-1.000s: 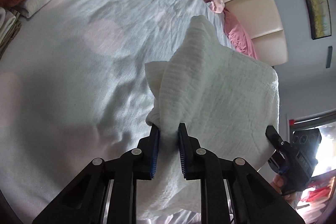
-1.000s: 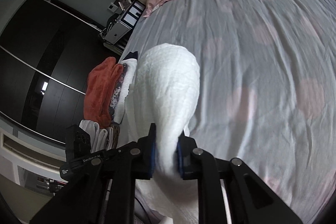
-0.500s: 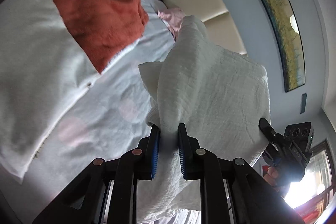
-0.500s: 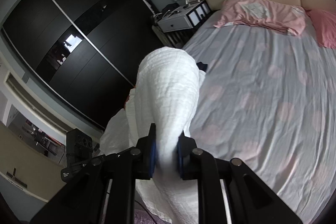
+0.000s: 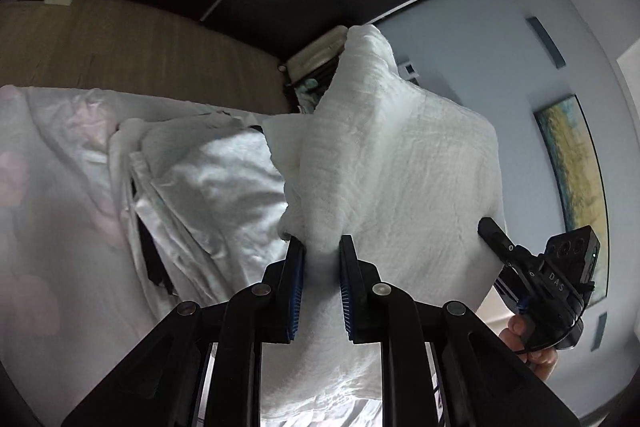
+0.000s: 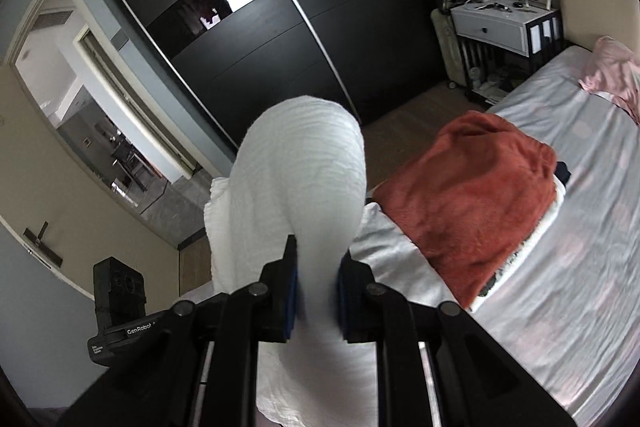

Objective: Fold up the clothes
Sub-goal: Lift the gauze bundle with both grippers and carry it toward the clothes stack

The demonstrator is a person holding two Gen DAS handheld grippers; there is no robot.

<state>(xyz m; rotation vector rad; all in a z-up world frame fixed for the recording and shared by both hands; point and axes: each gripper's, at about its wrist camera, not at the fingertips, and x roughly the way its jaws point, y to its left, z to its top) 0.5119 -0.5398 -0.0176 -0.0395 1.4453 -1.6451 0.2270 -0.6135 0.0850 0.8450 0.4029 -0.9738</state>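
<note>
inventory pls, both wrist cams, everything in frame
white garment: 1, white, clamped between both grippers
orange fleece: 1, rust orange, atop pile on bed
white folded stack: 1, white, bed edge
bed: 1, pale sheet with pink dots
pink pillow: 1, pink, by headboard
nightstand: 1, white, beside bed
wardrobe: 1, black
painting: 1, yellow-blue, wall
left gripper: 1, black
right gripper: 1, black
hand: 1, holding right gripper

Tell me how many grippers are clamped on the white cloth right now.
2. The left gripper pinches one bunched edge of the white cloth; the right gripper pinches another part, with the cloth draped up over its fingers.
</note>
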